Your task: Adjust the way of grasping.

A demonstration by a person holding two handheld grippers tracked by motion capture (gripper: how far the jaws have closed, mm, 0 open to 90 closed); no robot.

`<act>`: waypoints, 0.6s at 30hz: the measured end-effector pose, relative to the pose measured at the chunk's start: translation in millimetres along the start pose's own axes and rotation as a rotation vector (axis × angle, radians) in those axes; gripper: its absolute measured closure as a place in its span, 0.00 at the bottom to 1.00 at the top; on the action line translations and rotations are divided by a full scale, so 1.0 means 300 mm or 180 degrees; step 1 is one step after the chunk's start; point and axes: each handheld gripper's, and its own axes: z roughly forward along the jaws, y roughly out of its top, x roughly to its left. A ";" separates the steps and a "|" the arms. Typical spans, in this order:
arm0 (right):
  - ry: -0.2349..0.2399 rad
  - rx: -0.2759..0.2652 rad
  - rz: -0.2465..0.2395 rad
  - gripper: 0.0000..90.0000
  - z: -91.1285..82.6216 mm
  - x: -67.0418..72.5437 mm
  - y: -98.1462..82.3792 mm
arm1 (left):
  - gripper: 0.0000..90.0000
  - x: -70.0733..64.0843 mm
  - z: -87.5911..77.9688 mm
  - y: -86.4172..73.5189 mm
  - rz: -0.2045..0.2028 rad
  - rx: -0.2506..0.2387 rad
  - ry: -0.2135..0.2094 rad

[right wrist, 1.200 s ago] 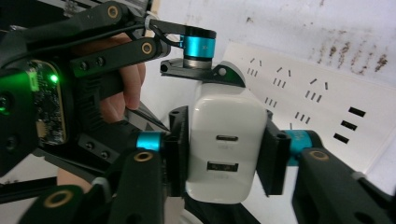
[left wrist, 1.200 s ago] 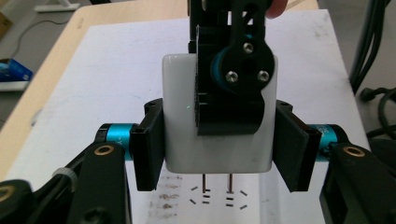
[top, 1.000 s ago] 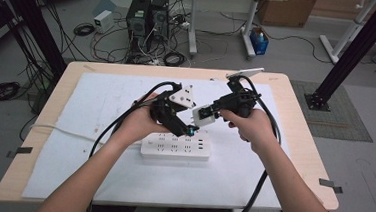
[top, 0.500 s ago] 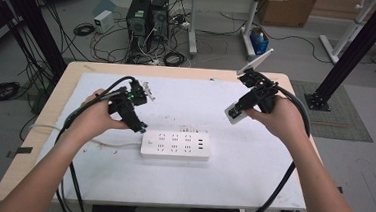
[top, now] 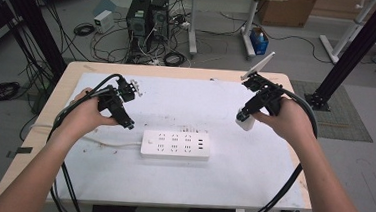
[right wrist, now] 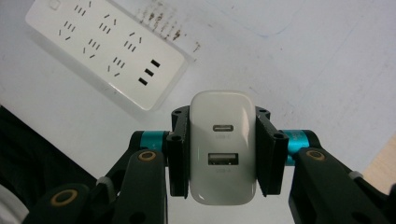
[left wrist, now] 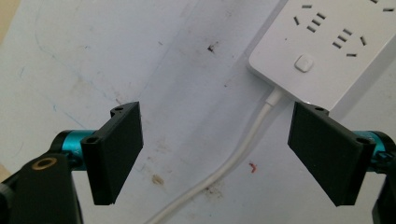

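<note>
1. At the table's (top: 188, 74) middle lies a white power strip (top: 175, 145) on a white sheet (top: 252, 165), its sockets facing up and three USB ports at its right end.
2. Left of the strip, the left gripper (top: 126, 120) is held above the sheet with its jaws spread wide and nothing between them.
3. From the strip's left end a white cord (left wrist: 233, 161) runs out under the left gripper's gap; a switch button (left wrist: 304, 62) sits just beside the cord's entry.
4. Right of the strip and apart from it, the right gripper (top: 245, 121) hangs above the sheet, jaws clamped on a white charger (right wrist: 223, 147).
5. On the charger's face toward the right gripper's camera are two ports, a small oval one above a rectangular one.
</note>
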 end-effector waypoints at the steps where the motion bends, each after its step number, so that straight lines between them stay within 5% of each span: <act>1: -0.0005 0.0001 -0.0016 0.69 0.000 0.000 -0.001 | 0.20 -0.001 0.002 0.006 -0.0001 -0.0010 0.0008; 18: 0.0115 -0.0021 -0.0072 0.69 -0.005 0.007 0.010 | 0.20 -0.013 -0.010 0.010 0.0034 -0.0050 0.0021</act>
